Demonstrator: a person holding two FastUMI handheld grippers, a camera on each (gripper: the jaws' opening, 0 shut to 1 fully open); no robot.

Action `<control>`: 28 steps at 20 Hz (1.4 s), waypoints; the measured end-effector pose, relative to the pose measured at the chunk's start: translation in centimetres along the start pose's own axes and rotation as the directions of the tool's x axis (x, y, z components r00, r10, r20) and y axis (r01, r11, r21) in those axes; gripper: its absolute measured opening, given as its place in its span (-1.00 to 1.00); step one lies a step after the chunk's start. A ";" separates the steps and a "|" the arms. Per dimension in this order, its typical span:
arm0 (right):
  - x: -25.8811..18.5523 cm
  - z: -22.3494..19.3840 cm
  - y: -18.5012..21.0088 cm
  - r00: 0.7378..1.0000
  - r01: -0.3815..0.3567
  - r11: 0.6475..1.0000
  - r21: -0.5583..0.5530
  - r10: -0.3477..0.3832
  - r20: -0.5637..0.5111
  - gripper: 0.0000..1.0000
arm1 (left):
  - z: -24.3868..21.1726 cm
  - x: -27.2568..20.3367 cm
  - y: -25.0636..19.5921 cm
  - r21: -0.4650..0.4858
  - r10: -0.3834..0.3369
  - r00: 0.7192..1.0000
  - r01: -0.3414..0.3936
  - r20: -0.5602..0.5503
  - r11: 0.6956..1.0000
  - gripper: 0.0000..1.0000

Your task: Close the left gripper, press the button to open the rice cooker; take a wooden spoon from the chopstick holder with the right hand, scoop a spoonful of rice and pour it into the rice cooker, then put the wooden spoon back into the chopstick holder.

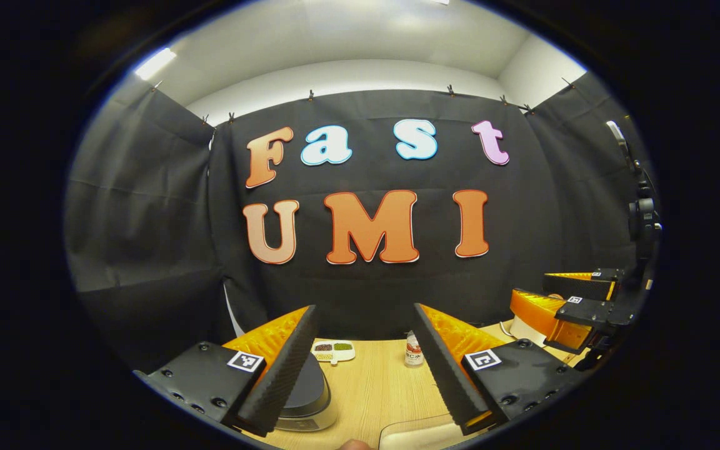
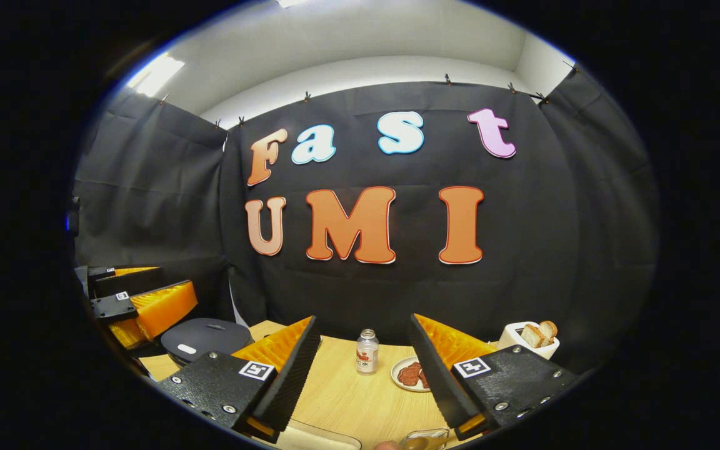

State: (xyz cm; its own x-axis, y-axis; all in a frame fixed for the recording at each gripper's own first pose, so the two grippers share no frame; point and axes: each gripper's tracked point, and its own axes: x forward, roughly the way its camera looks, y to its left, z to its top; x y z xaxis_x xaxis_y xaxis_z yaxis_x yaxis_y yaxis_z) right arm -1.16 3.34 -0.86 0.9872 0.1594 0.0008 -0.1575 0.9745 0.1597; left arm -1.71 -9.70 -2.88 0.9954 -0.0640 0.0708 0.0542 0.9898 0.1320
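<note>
Rice cooker [image 2: 207, 337] is a low, rounded thing with a dark grey matte lid that's down, a small pale oval button on top and a lighter base, sitting on the wooden table [image 2: 347, 394] at the left. The left gripper [image 1: 365, 369] is spread wide with nothing between its fingers, cooker partly behind its left finger. The right gripper [image 2: 363, 378] is spread wide and empty too, a small bottle [image 2: 367, 351] beyond it.

Bright overhead light, sharp centre, edges bowed.
</note>
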 end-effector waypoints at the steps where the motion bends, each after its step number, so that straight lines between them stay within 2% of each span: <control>1: 0.1 0.0 0.0 1.000 0.004 1.000 0.005 -0.004 0.000 0.78 | 0.0 0.0 0.0 0.002 0.002 1.000 -0.002 0.001 1.000 0.93; 3: 0.1 0.2 0.0 1.000 0.011 1.000 0.008 -0.011 0.007 0.78 | 0.1 0.1 0.3 0.006 0.006 1.000 -0.006 0.002 1.000 1.00; 7: 0.0 0.3 -0.1 1.000 0.017 1.000 -0.001 -0.017 0.012 0.78 | -0.2 0.3 0.6 0.003 0.007 1.000 -0.007 -0.003 1.000 0.93; 9: 0.1 0.2 0.1 1.000 0.015 1.000 -0.002 -0.015 0.007 0.78 | -0.3 0.2 0.7 0.004 0.009 1.000 -0.009 -0.008 1.000 1.00; 14: 0.2 -0.4 0.7 1.000 0.003 1.000 -0.006 -0.003 -0.012 0.78 | -0.5 0.7 1.1 0.024 0.020 1.000 -0.020 -0.005 1.000 1.00; 15: 0.4 -0.6 0.7 1.000 0.001 1.000 0.004 -0.001 -0.022 0.78 | -0.8 0.6 1.2 0.029 0.019 1.000 -0.019 -0.016 0.999 0.94; 17: 0.4 -0.3 0.7 1.000 0.005 1.000 0.018 -0.004 -0.018 0.78 | -0.9 0.8 0.9 0.018 0.013 1.000 -0.013 -0.020 1.000 1.00; 28: 0.6 -0.2 0.6 1.000 0.031 0.999 -0.018 -0.031 -0.005 0.78 | -1.0 1.7 1.0 0.012 -0.006 1.000 0.007 -0.018 1.000 1.00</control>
State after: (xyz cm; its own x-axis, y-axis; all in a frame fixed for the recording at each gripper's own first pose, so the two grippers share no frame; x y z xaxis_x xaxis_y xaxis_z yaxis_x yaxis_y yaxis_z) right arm -0.68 4.03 -0.95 0.9915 0.1296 -0.0088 -0.1271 0.9818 0.1414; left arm 0.12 -8.73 -3.63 0.9963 -0.0681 0.0521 0.0599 0.9876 0.1448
